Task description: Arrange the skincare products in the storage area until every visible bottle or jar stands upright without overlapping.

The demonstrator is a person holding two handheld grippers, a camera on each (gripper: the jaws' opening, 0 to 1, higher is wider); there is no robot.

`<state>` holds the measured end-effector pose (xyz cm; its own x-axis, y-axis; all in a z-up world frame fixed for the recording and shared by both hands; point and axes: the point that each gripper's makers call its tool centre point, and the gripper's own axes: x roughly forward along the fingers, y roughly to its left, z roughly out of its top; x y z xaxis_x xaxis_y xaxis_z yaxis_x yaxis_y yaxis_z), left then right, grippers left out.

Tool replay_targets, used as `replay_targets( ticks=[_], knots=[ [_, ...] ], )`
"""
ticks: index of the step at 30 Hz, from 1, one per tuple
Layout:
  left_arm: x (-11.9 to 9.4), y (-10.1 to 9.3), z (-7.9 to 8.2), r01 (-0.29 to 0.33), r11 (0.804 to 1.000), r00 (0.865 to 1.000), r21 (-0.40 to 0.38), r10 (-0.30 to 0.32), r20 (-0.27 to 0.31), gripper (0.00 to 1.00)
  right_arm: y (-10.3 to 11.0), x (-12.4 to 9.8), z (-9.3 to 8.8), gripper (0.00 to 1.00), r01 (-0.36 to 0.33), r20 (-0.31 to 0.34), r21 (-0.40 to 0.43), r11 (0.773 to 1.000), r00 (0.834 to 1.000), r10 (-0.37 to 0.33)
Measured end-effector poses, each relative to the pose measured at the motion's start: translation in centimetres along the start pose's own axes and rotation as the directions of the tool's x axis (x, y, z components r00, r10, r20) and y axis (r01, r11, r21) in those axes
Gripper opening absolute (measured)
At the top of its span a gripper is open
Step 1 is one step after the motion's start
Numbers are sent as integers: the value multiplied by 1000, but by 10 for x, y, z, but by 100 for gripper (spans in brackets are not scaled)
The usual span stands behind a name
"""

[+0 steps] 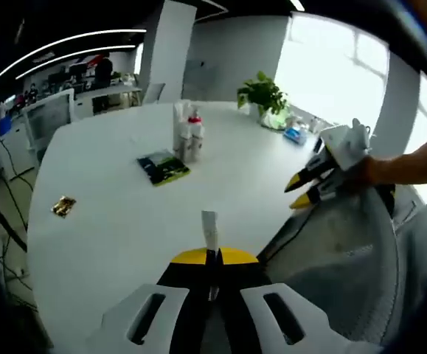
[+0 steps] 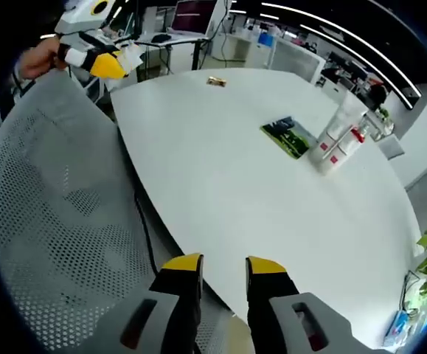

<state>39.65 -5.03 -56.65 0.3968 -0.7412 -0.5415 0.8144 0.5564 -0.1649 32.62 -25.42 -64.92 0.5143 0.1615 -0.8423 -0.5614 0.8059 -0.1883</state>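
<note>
A cluster of white skincare bottles [image 1: 188, 134] [image 2: 338, 137], one with a red top, stands close together on the round white table [image 1: 117, 236] [image 2: 220, 177]. A flat green and black packet [image 1: 163, 168] [image 2: 289, 136] lies beside them. My left gripper [image 1: 212, 257] [image 2: 108, 65] is shut on a small white strip [image 1: 209, 227] [image 2: 130, 54] that sticks up between its yellow tips, near the table's edge. My right gripper [image 2: 224, 267] [image 1: 299, 191] is held by a hand off the table's side, open with nothing between its jaws.
A small gold packet [image 1: 63, 206] [image 2: 215, 81] lies alone on the table, far from the bottles. A grey mesh chair back [image 1: 338, 251] [image 2: 51, 206] stands against the table's edge. A potted plant [image 1: 261, 92] and a blue item [image 1: 298, 133] sit at the far side.
</note>
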Motion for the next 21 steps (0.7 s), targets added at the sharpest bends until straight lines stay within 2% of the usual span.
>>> replay_targets(
  ticks=[2,3,4,5,7,9,10,11,13,14,15,16,18,20,21],
  knots=[
    [0,0,9,-10,999,999,-40,11,36,0,3,0,1,18,6,-7,-36,999,1000,-6],
    [3,-5,17,-3,998,997,-59,8,82,0,3,0,0,19,12,-29,-79,997,999,-15],
    [2,-8,20,-5,999,996,-44,9,94,0,3,-1,3,21,34,-51,-182,983,998,-44],
    [-1,-8,34,-63,995,983,76,49,175,0,4,-1,8,22,50,-47,-251,967,997,-64],
    [-5,-13,43,-112,973,968,204,60,242,0,9,-5,28,19,101,14,-381,919,995,-103],
    [-2,-11,30,-113,971,980,212,75,183,0,14,-7,41,16,126,67,-453,883,992,-107],
    [-1,-11,26,-121,961,983,247,80,167,0,17,-7,44,18,123,80,-455,882,992,-96],
    [2,-15,23,-100,951,987,293,57,152,0,18,-9,46,25,126,91,-419,899,991,-97],
    [5,-29,16,-39,946,993,322,1,119,0,17,-12,53,32,133,131,-366,921,987,-91],
    [4,-35,19,-42,920,990,390,-15,142,0,18,-14,57,31,116,152,-329,937,986,-69],
    [3,-38,20,-42,905,989,424,-24,149,0,21,-17,63,29,99,174,-291,951,984,-50],
    [4,-40,17,-36,905,990,423,-24,136,0,23,-19,66,29,92,183,-284,954,982,-40],
    [4,-41,14,-31,903,992,428,-24,123,0,33,-28,86,29,77,254,-279,957,967,-4],
    [4,-42,15,-30,896,991,444,-32,131,0,52,-35,106,26,4,323,-243,970,943,77],
    [4,-43,16,-22,893,990,449,-43,135,0,64,-39,117,25,-62,365,-203,977,921,135]
  ],
)
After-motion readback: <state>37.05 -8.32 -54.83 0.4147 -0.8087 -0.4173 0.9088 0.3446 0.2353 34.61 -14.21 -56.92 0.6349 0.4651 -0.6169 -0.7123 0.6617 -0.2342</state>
